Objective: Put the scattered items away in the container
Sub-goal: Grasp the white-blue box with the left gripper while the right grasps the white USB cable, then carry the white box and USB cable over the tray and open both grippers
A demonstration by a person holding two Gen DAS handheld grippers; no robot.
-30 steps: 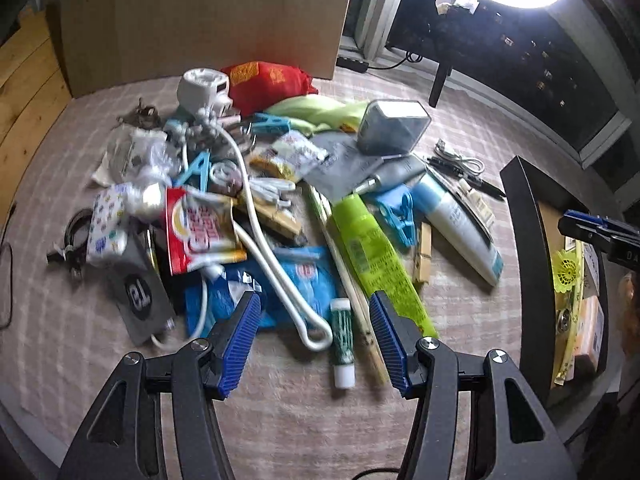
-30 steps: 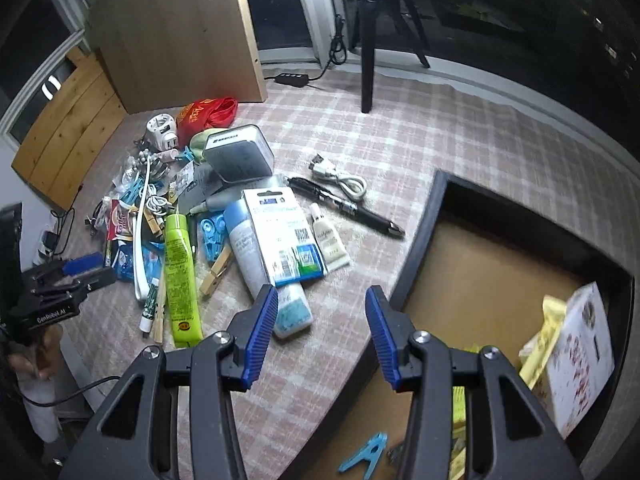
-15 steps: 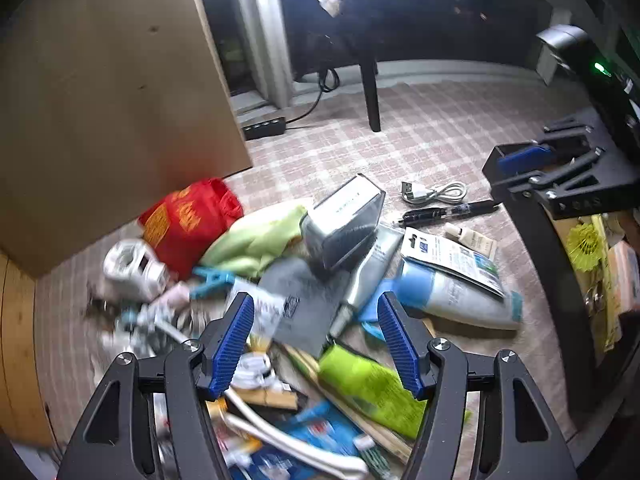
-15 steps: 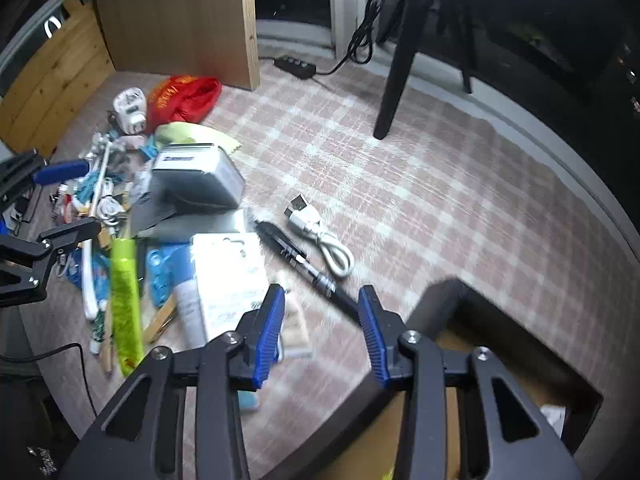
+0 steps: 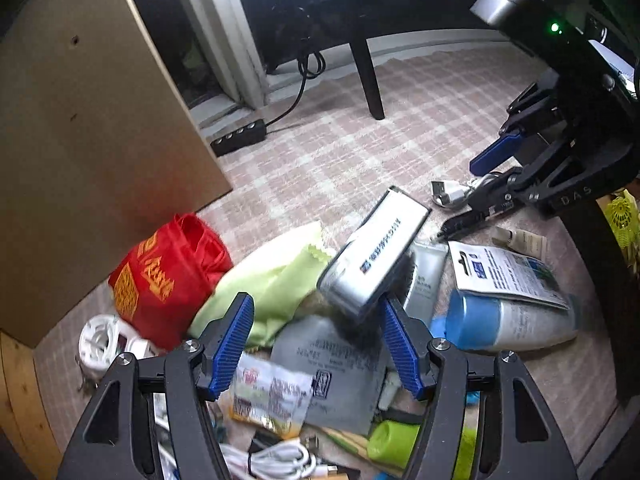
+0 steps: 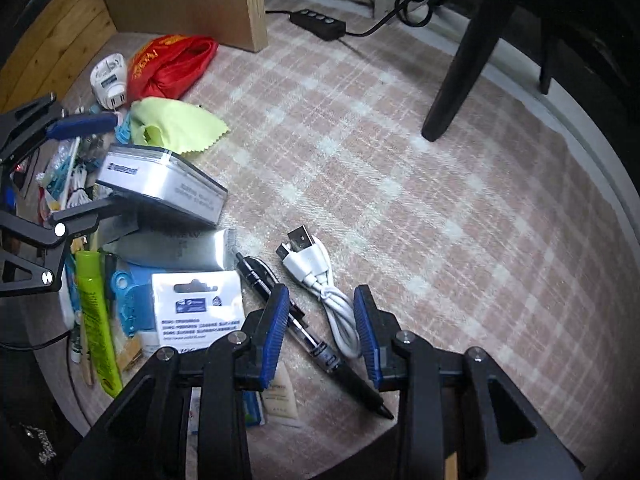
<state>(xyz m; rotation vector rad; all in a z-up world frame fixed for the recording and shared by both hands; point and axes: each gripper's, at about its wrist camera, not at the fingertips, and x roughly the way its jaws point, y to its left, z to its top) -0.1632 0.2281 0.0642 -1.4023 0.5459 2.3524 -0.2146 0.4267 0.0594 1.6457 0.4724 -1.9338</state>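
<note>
The left gripper (image 5: 316, 344) has its jaws spread wide with nothing clamped; below and between them lie a grey foil pouch (image 5: 332, 368) and a printed snack sachet (image 5: 272, 396). The right gripper (image 6: 322, 334) has its jaws about half apart and closing, with a black pen (image 6: 316, 336) and a coiled white USB cable (image 6: 324, 276) lying between them on the cloth, not yet pressed by the pads.

The checked pink tablecloth (image 6: 420, 184) carries the scattered pile on its left side. The dark container (image 5: 600, 248) sits at the right edge of the left wrist view, only its rim and some yellow contents showing. A silver rectangular tin (image 6: 160, 184) rests tilted on the heap, just right of the left gripper's far finger. Far left of it are a red fabric bag (image 6: 168, 60), a lime-green cleaning cloth (image 6: 172, 124) and a white plug adapter (image 6: 110, 80). Nearer lie a blue-capped white bottle (image 5: 508, 320), a carded blister pack (image 6: 198, 308) resting on it, a silver tube (image 6: 176, 248), a lime-green tube (image 6: 94, 312) and a small beige sachet (image 6: 280, 396) under the right gripper's left finger.
</note>
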